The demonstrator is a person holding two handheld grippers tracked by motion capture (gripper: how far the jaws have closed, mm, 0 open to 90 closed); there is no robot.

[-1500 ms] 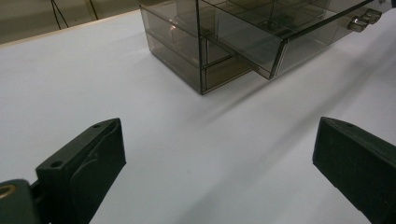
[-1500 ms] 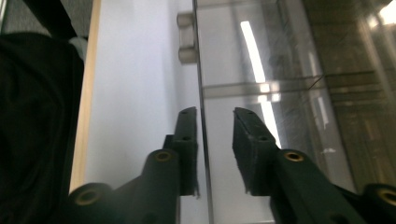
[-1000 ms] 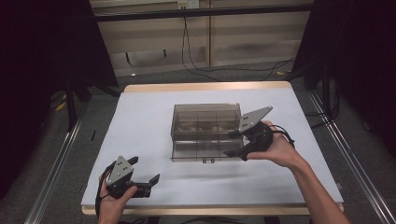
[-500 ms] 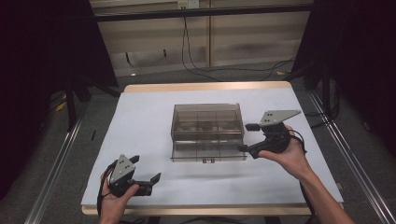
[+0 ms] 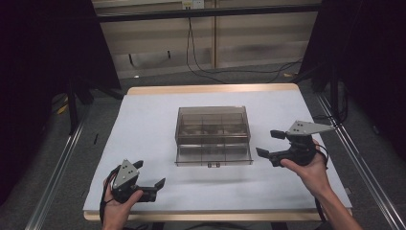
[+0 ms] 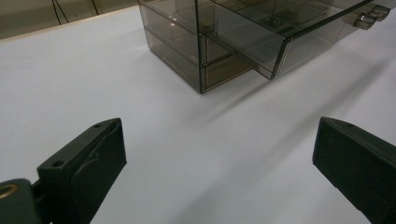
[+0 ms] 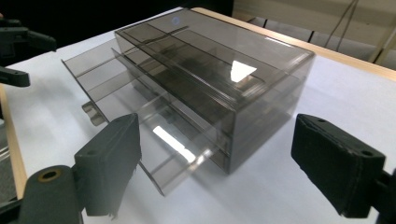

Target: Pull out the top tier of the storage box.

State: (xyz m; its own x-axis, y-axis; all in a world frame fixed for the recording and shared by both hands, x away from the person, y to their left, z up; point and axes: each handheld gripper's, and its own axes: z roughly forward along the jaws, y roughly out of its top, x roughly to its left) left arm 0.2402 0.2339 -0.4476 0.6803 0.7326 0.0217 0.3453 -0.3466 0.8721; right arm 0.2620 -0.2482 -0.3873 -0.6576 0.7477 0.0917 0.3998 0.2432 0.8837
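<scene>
The wood-edged rectangular table carries a white sheet cover. A smoked transparent plastic drawer box rests at its centre, lower drawer extended.

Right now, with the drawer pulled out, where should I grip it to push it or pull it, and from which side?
Take the small handle at the middle of the drawer front, coming from the person's edge of the table. It is the only part jutting out from the flat clear front, and the drawer slides along that line. Both the left gripper and right gripper are open.
</scene>
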